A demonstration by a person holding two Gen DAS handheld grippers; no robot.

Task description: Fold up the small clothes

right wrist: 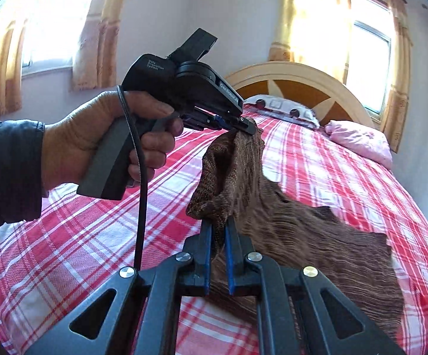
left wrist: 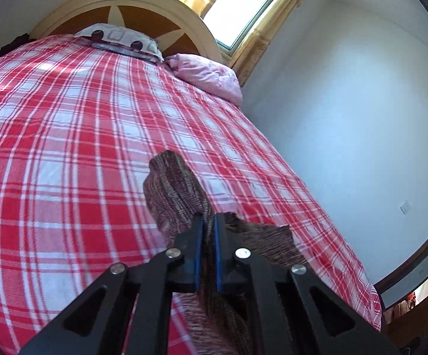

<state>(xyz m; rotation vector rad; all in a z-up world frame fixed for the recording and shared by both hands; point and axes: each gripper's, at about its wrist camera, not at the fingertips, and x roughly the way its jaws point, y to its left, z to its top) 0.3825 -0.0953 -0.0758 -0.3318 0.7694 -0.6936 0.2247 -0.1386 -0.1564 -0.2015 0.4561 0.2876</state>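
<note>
Right gripper [right wrist: 218,230] fingers pinch the brown knit garment [right wrist: 302,236]. Left gripper [right wrist: 243,125], tilted downward in a hand [right wrist: 95,139], pinches another edge above the bed [right wrist: 347,171].

Garment [right wrist: 317,236] on the bed [right wrist: 347,171], pillows [right wrist: 285,108] behind (seemingly against the headboard [right wrist: 299,74]).

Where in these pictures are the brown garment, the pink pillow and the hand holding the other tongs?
Brown garment [right wrist: 317,236]: right wrist view, on the flat part lying on the bed.
Pink pillow [left wrist: 208,75]: left wrist view, on its middle.
Hand [right wrist: 95,139]: right wrist view, on the back of the hand gripping the handle.
</note>
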